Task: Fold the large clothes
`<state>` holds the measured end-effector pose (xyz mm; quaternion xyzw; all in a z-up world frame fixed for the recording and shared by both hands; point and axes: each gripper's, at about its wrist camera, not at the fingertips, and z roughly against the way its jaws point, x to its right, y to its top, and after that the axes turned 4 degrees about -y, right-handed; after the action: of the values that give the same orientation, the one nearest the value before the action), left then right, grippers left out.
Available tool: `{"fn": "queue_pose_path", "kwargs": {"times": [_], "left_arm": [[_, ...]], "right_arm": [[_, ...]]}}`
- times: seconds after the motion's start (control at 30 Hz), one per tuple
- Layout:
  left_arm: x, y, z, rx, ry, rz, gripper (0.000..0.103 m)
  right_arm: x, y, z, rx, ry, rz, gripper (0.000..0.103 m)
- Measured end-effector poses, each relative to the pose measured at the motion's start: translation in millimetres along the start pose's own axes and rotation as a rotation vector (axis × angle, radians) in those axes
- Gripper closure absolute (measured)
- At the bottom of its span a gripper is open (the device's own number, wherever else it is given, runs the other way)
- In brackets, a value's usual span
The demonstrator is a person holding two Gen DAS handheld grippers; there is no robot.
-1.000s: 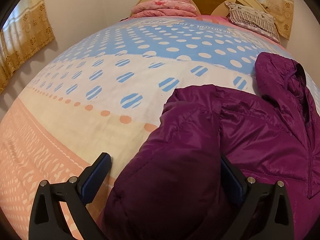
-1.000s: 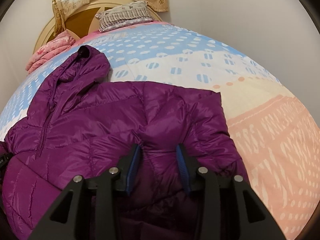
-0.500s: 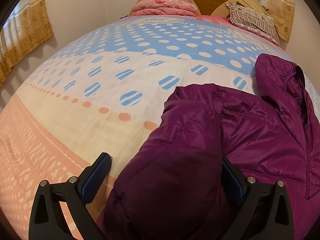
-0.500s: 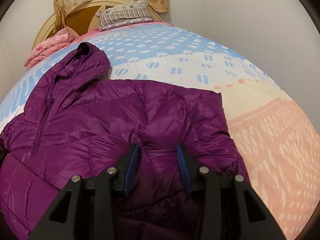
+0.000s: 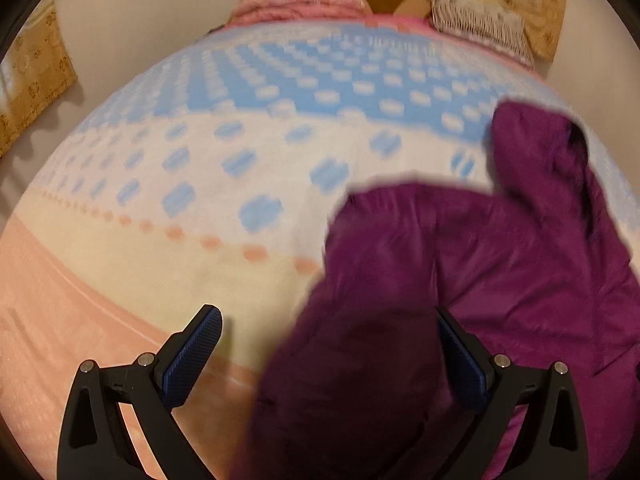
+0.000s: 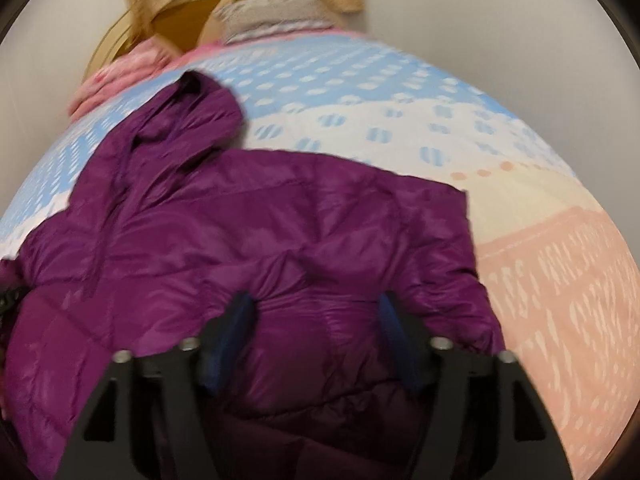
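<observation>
The purple jacket (image 6: 280, 240) lies spread on the bed (image 5: 180, 272). The right gripper (image 6: 316, 320) is opening, quilted fabric bunched between its jaws. The left gripper (image 5: 328, 340) stands wide over a sleeve, bare sheet beyond. The right wrist view alone shows the jacket's straight right edge. Print on the sheet is blurred.

The purple jacket (image 6: 248, 232) is glossy, quilted cloth; the bedspread (image 5: 168, 264) is matt printed cloth; the headboard (image 6: 176, 28) looks like wood.
</observation>
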<state>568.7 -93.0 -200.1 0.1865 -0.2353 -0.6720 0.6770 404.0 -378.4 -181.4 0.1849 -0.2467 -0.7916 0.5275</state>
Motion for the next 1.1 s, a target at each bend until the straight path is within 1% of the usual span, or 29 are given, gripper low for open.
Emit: {"fn": "queue_pose_path", "kwargs": {"times": [0.03,0.1,0.17,0.27,0.37,0.4,0.43,0.47,0.53,0.6,0.63,0.67,0.7,0.73,0.77,0.8,0.83,0.87,0.9,0.93,0.97,1.0,1.03,1.1], "left_arm": [[-2,12,11,0.038,-0.011,0.007,0.001],[4,34,20,0.076,-0.032,0.01,0.001],[18,56,16,0.072,-0.06,-0.002,0.001],[50,86,-1,0.066,-0.079,-0.047,0.001],[88,110,-24,0.042,-0.109,-0.105,0.001],[95,116,-30,0.039,-0.118,-0.122,0.001],[109,124,-42,0.039,-0.118,-0.147,0.001],[116,129,-49,0.04,-0.119,-0.151,0.001],[129,141,-64,0.04,-0.147,-0.155,0.001],[139,151,-78,0.036,-0.148,-0.163,0.001],[141,153,-85,0.033,-0.158,-0.163,0.001],[144,155,-93,0.021,-0.152,-0.168,0.001],[146,154,-102,0.004,-0.145,-0.172,0.005],[147,152,-111,-0.01,-0.152,-0.178,0.011],[150,150,-120,-0.033,-0.165,-0.191,0.034],[152,147,-127,-0.056,-0.174,-0.204,0.054],[154,144,-130,-0.04,-0.171,-0.216,0.054],[157,143,-126,0.001,-0.183,-0.235,0.081],[162,140,-123,0.001,-0.214,-0.269,0.102],[166,139,-120,0.006,-0.197,-0.292,0.102],[168,138,-114,0.019,-0.188,-0.307,0.103],[169,139,-108,0.034,-0.195,-0.311,0.103],[166,140,-95,0.073,-0.207,-0.307,0.103],[162,142,-76,0.105,-0.228,-0.311,0.103]], "right_arm": [[0,8,5,0.013,0.021,0.016,0.029],[-1,26,11,0.052,0.032,0.034,0.029],[-3,48,7,0.07,0.054,0.026,0.027],[-7,80,-13,0.075,0.127,0.016,0.027],[-20,111,-36,0.075,0.138,0.03,0.027],[-25,119,-43,0.077,0.146,0.042,0.027],[-29,127,-50,0.081,0.153,0.05,0.027],[-32,135,-56,0.085,0.159,0.053,0.027],[-37,148,-68,0.088,0.174,0.06,0.027],[-45,162,-80,0.092,0.19,0.076,0.027],[-48,166,-86,0.088,0.197,0.084,0.027],[-51,170,-93,0.075,0.201,0.093,0.027],[-56,173,-106,0.049,0.203,0.102,0.027],[-59,175,-115,0.031,0.206,0.108,0.028],[-62,175,-124,0.01,0.203,0.115,0.032],[-66,174,-136,-0.023,0.198,0.132,0.041],[-71,172,-149,-0.061,0.19,0.153,0.056],[-75,169,-149,-0.035,0.166,0.178,0.059],[-80,167,-146,-0.014,0.167,0.217,0.077],[-83,167,-144,-0.011,0.171,0.237,0.091],[-84,167,-142,-0.01,0.172,0.244,0.093],[-84,166,-133,0.016,0.163,0.255,0.095],[-83,166,-122,0.049,0.173,0.257,0.096],[-79,164,-100,0.102,0.19,0.257,0.096]]}}
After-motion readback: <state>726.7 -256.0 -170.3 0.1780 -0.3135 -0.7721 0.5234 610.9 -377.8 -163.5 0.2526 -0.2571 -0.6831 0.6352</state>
